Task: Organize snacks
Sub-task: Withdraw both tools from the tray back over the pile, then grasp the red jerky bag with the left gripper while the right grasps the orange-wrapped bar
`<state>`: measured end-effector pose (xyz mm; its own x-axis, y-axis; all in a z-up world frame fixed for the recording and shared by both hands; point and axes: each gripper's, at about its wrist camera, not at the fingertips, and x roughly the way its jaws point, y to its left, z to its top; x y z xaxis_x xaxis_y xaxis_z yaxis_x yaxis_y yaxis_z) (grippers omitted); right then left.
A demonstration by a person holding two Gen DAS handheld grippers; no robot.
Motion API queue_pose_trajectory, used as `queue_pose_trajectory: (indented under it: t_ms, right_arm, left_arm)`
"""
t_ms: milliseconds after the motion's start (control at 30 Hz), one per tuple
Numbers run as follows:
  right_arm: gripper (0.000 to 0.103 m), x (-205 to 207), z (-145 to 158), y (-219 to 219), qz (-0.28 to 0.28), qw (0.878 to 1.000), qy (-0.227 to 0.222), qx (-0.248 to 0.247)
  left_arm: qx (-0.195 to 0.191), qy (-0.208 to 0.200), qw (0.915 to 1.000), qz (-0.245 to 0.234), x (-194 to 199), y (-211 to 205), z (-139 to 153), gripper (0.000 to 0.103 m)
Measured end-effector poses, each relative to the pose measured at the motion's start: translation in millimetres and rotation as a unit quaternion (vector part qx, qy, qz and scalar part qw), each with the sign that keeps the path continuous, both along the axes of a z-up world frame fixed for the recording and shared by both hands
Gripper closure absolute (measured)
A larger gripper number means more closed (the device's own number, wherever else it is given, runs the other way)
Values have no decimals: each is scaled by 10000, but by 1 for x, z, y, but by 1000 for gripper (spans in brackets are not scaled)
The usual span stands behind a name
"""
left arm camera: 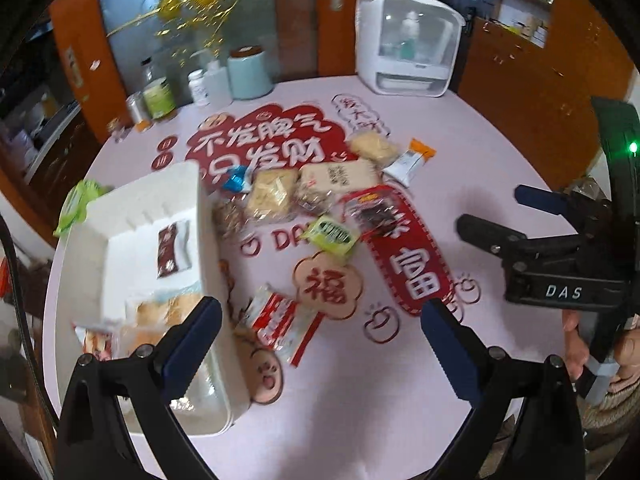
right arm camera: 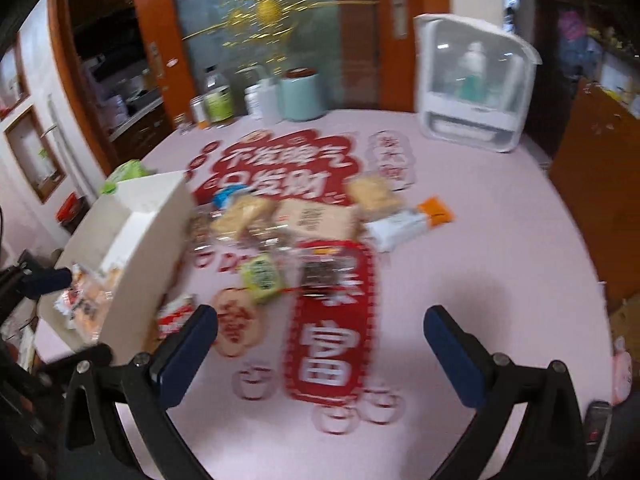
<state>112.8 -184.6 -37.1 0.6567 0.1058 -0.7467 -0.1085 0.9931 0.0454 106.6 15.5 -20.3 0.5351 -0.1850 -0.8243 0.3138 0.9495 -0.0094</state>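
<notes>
Both grippers hang above the near edge of the round, pale pink table (left arm camera: pixel 500 160). The left gripper (left arm camera: pixel 320 320) has its blue-padded jaws spread wide, holding nothing, and the right gripper (right arm camera: pixel 320 326) is equally apart and empty. At the table's left edge sits a white foam box (left arm camera: pixel 188 208) with several wrapped snacks inside. Just beside it, toward the table's middle, lies a loose pile of snack packets (left arm camera: pixel 316 196) on red paper decorations (left arm camera: pixel 416 276). At the far edge stands a white plastic appliance (left arm camera: pixel 404 40) and a pale blue canister (left arm camera: pixel 248 72).
</notes>
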Motion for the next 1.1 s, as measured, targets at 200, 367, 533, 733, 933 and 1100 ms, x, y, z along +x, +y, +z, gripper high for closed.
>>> queue_pose_trajectory:
  t_ms: [200, 367, 533, 733, 933, 1100]
  right_arm:
    - [0, 3, 2, -62, -594, 9979, -138, -216]
    - [3, 15, -1, -102, -962, 9951, -155, -173]
    - [9, 37, -13, -119, -1083, 9940, 47, -175]
    - [14, 64, -22, -123, -1024, 9942, 245, -214]
    - [15, 103, -27, -123, -960, 9943, 461, -46]
    - [17, 149, -46, -127, -1155, 9887, 903, 317]
  left_arm:
    - [-42, -199, 9997, -159, 9, -22, 12, 4]
    - [80, -250, 9995, -196, 27, -43, 9, 4]
    - [220, -306, 9990, -255, 45, -64, 2, 4]
    - [230, -363, 9987, -279, 68, -82, -7, 4]
    - [266, -92, 9984, -494, 102, -106, -32, 4]
    - [486, 44, 9959, -765, 123, -122, -62, 4]
